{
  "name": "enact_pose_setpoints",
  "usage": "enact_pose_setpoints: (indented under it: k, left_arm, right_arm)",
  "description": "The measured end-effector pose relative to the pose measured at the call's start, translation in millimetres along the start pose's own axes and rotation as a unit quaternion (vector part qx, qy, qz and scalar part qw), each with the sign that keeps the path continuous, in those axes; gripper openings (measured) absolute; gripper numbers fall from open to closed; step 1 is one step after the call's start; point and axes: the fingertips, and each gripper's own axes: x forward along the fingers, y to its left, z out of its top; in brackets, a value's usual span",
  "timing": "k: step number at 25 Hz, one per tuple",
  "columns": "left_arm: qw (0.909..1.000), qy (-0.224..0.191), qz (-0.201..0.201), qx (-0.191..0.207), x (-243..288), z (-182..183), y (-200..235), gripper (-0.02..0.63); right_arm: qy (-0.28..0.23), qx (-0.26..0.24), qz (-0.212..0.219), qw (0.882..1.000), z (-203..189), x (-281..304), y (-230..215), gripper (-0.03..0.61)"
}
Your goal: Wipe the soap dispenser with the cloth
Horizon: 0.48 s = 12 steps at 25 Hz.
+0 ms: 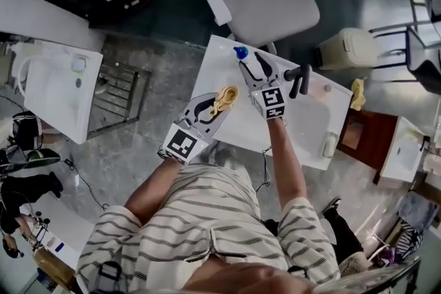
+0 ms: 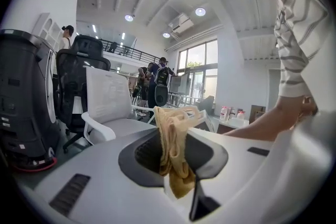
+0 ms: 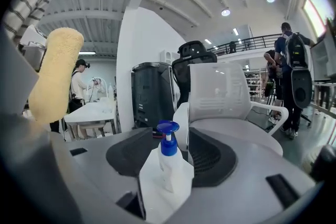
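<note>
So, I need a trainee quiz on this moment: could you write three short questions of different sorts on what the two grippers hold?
1. True or false: the left gripper has a yellow cloth clamped in its jaws.
2. The pump on the soap dispenser is: A red, B blue, C green.
3. Fill in: the soap dispenser sits between the jaws of the ___ gripper.
Key: 1 true; 2 B; 3 right gripper.
</note>
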Motion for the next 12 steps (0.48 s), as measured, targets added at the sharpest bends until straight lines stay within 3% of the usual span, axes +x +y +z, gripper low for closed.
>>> enact_pose_setpoints:
  k: [7,12]
  left_arm:
    - [0.9991,-0.010,0.041,0.001,-12,20,0,0.091]
    - [0.9982,-0.018,0.054,0.016,-18,30,-7,0.091]
  right_arm:
    - [-0.008,0.038,-0.056,0.998,12,-47,1,0.192]
    - [-0.038,0.089,-0.095,0.991,32,-85,7,0.124]
